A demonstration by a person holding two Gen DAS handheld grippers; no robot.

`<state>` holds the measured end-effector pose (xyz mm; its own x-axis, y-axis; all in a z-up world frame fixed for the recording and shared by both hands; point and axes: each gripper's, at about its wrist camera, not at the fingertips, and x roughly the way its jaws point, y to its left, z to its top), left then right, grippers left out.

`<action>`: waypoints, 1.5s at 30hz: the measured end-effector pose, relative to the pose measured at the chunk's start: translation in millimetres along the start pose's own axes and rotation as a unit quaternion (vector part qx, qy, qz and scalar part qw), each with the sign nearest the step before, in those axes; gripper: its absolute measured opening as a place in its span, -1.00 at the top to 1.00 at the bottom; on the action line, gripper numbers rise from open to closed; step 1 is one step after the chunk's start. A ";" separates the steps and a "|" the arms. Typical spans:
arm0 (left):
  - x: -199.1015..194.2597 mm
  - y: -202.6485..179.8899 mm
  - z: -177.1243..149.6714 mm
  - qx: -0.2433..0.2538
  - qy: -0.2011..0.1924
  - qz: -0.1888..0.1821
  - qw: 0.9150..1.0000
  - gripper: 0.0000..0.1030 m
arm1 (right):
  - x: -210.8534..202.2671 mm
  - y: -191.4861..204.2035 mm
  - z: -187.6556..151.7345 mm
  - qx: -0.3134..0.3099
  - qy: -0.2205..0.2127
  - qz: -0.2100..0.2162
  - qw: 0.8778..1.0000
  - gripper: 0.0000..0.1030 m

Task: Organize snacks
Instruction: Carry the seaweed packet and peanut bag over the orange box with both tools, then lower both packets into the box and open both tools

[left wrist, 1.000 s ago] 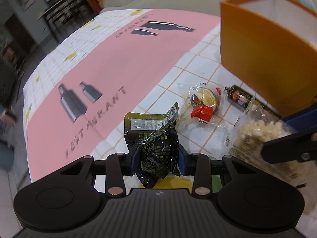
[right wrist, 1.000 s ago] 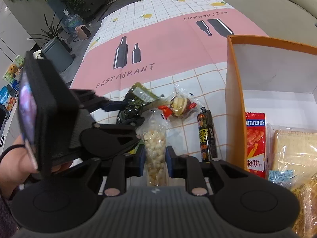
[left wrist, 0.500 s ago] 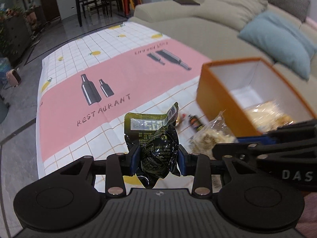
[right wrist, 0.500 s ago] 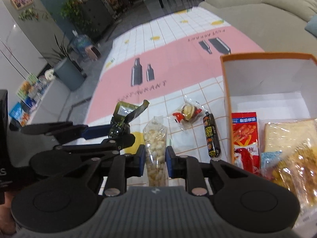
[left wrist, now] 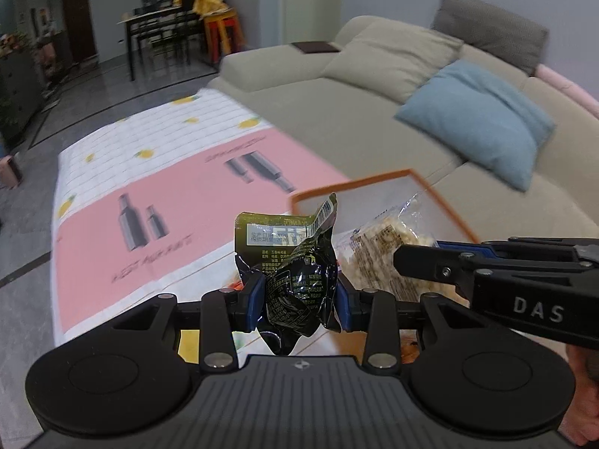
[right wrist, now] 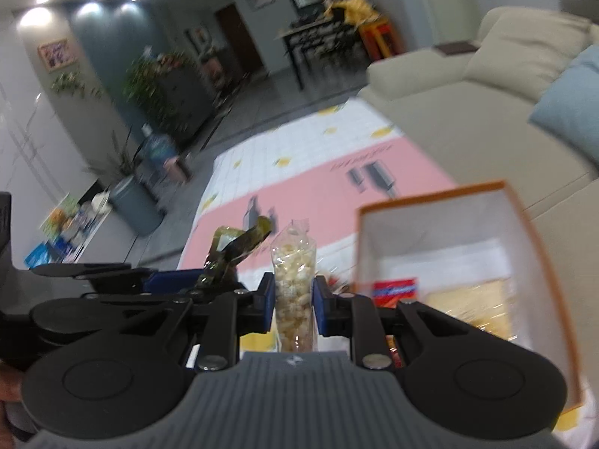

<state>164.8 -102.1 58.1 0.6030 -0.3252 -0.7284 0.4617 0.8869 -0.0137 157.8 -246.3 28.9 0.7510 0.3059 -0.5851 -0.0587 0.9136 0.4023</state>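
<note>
My left gripper (left wrist: 299, 301) is shut on a dark green foil snack packet (left wrist: 295, 262) and holds it in the air above the table. My right gripper (right wrist: 294, 301) is shut on a clear bag of pale puffed snacks (right wrist: 294, 280), also lifted. The bag also shows in the left wrist view (left wrist: 378, 258), to the right of the packet. The orange box (right wrist: 524, 224) with white inside stands to the right; a red packet (right wrist: 395, 286) and a clear bag of yellow snacks (right wrist: 471, 303) lie in it. The left gripper (right wrist: 209, 280) is beside the right one, on its left.
The table wears a pink and white cloth (left wrist: 179, 194) printed with bottles. A beige sofa (left wrist: 374, 86) with a blue cushion (left wrist: 479, 116) runs behind the box. Plants and a bin (right wrist: 138, 205) stand on the floor at far left.
Both grippers have lifted higher with their snacks and tilted up, so the room and sofa fill the views. The snacks left on the cloth have dropped out of sight.
</note>
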 end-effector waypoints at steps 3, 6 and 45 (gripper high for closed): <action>4.7 -21.4 14.9 0.022 -0.009 -0.012 1.000 0.16 | -15.7 -20.9 7.0 0.009 -0.021 -0.021 1.000 0.63; 15.8 -38.5 27.0 0.029 -0.007 -0.033 0.999 0.16 | -24.4 -43.1 14.7 0.020 -0.036 -0.041 0.998 0.63; 213.2 -66.2 39.5 0.087 0.145 -0.030 0.985 0.15 | 131.1 -155.7 42.3 -0.018 0.082 -0.159 0.984 0.65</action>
<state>288.4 -243.1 -69.2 0.3717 -0.2446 -0.8956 0.6100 0.7915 0.0370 293.3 -359.8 -80.7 0.6191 0.0402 -0.7843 0.1365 0.9780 0.1578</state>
